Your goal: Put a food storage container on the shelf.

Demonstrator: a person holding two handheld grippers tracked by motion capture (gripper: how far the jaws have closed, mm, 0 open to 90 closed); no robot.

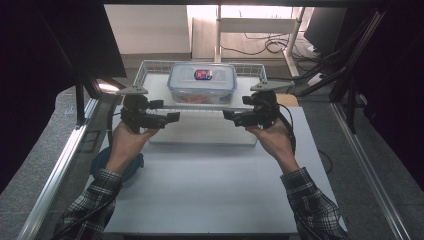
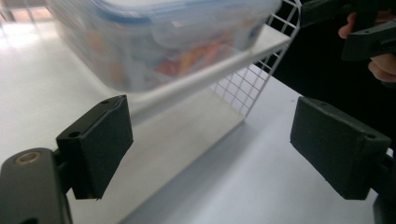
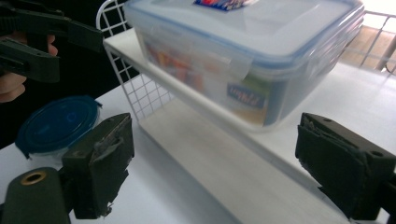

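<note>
A clear lidded box (image 1: 202, 82) with a blue seal and a red-and-blue label stands on the top board of a white wire shelf (image 1: 159, 93). Colourful contents show through its wall (image 2: 154, 37) (image 3: 252, 46). My left gripper (image 1: 170, 111) hovers in front of the shelf's left end, jaws pointing right. Its jaws (image 2: 219, 140) stand wide apart with nothing between them. My right gripper (image 1: 232, 109) mirrors it at the shelf's right end, open and empty (image 3: 222, 163). Both sit just below and in front of the box, not touching it.
A round container with a dark blue lid (image 1: 100, 162) (image 3: 58, 123) rests at the table's left edge under the left forearm. The shelf's lower board (image 1: 200, 132) lies on the white table (image 1: 210, 190). Wire mesh (image 2: 243, 88) closes the shelf's sides and back. Dark frame posts flank the table.
</note>
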